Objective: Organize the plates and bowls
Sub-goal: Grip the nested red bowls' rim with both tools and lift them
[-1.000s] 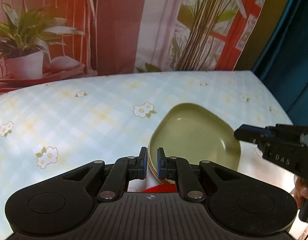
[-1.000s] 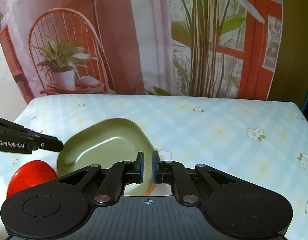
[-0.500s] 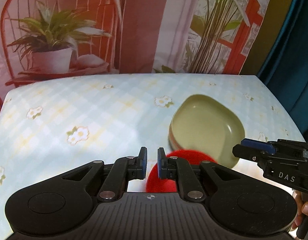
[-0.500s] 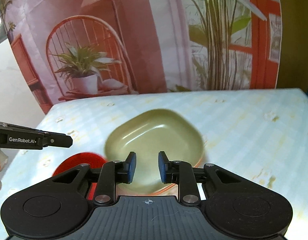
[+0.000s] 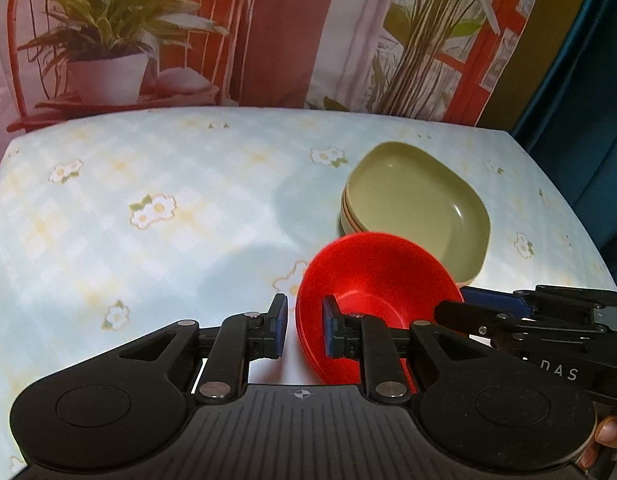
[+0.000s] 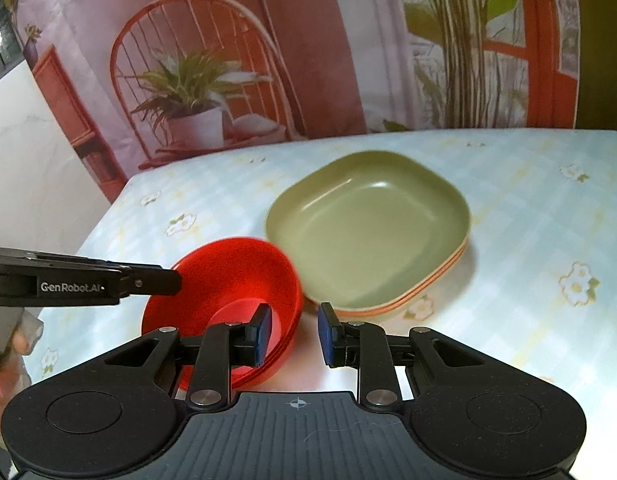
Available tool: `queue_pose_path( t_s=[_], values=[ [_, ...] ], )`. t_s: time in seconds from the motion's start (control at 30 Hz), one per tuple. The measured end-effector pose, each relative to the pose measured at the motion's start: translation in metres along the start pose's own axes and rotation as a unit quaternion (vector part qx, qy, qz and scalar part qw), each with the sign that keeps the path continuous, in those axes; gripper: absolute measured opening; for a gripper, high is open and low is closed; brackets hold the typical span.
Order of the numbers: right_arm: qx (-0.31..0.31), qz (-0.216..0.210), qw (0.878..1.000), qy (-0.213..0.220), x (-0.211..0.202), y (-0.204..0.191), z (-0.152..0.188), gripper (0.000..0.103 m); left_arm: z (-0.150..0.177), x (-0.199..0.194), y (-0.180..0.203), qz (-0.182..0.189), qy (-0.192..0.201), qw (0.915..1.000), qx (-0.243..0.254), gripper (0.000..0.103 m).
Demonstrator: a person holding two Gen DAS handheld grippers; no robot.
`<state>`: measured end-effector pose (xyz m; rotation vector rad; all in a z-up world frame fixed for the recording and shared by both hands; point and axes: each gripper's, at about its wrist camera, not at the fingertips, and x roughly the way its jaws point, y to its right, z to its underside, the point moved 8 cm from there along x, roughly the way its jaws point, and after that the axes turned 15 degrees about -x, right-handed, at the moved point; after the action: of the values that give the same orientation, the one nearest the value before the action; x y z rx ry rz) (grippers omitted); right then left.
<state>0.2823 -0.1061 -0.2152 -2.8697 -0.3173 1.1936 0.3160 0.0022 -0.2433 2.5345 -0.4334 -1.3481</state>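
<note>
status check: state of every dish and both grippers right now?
green plate: top of a plate stack, upright, empty, not gripped
red bowls: nested stack, upright, empty, beside the plates
left gripper: jaws just opening, straddling the red bowl rim, pads not pressing
right gripper: open, nothing between the jaws

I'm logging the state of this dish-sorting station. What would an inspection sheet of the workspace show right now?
Surface: table under a pale blue checked cloth with daisy prints.
Job's things: stack of squarish plates, olive-green one on top; beside it, nested glossy red round bowls.
Clutter: nothing seen.
Grippers: left gripper jaws have just been opening, straddling the red bowls' rim without pressing it; right gripper jaws have just been opening, nothing between them.
Cables: nothing seen.
Surroundings: printed backdrop of a red chair and potted plant; dark teal curtain at the table's side.
</note>
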Motion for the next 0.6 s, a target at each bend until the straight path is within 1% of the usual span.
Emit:
queue_pose_path(
  t_s=[0.3,0.6],
  values=[
    [0.000,-0.008,1.000,-0.016,0.010,-0.009,0.007,0.023,0.014,0.015,0.000,0.012,-0.016,0.9997,-0.014,0.019],
    [0.001,-0.017,1.000,-0.016,0.015,-0.010,0.010,0.023,0.018,0.016,-0.002,0.023,-0.013,0.9993,-0.026,0.019]
  ],
)
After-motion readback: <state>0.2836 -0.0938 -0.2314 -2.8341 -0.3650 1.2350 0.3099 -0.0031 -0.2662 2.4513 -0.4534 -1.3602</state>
